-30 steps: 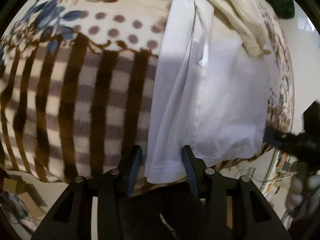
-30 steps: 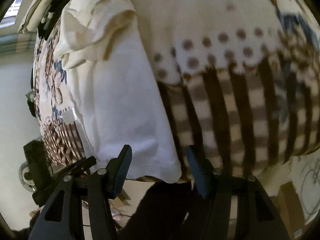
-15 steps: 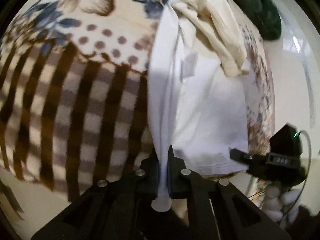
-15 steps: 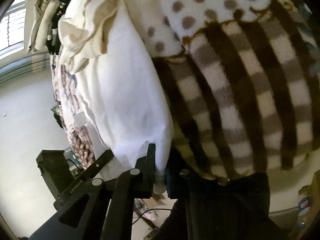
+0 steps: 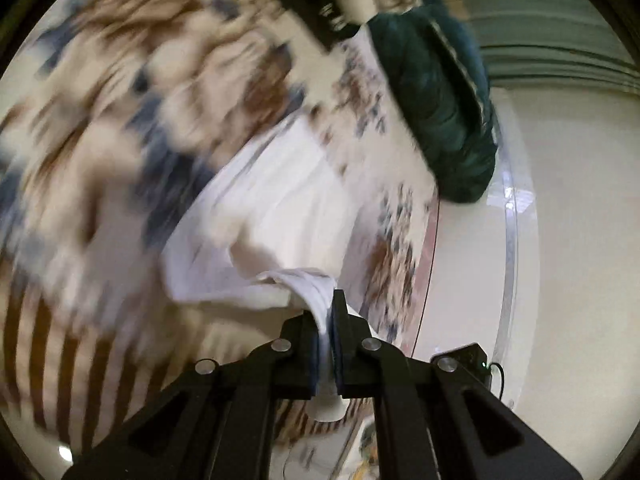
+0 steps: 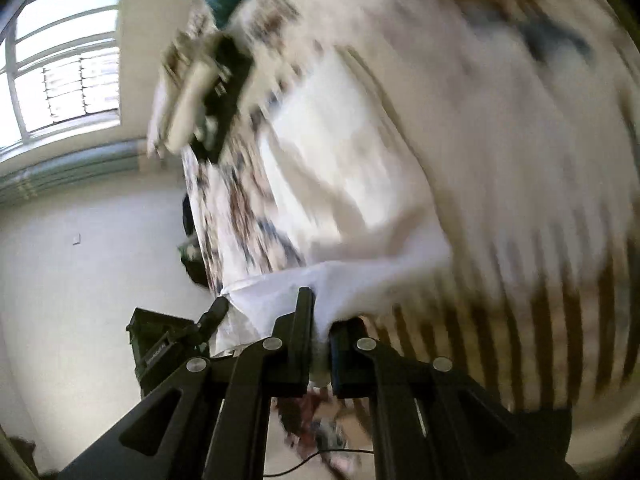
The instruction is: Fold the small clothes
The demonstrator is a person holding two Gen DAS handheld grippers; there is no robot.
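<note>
The patterned blanket (image 5: pixel 120 128) covers the bed, and the white garment (image 5: pixel 280 208) lies along its near edge, long axis running away from both claws. Each holds a near hem corner: the left claw (image 5: pixel 329 320) and right claw (image 6: pixel 320 320) are both clamped on cloth, lifted off the blanket.

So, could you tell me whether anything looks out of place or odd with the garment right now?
Nothing stands out. The left gripper and right gripper are each shut on the near hem of the white garment, raised off the patterned blanket. Motion blur hides fine creases.
</note>
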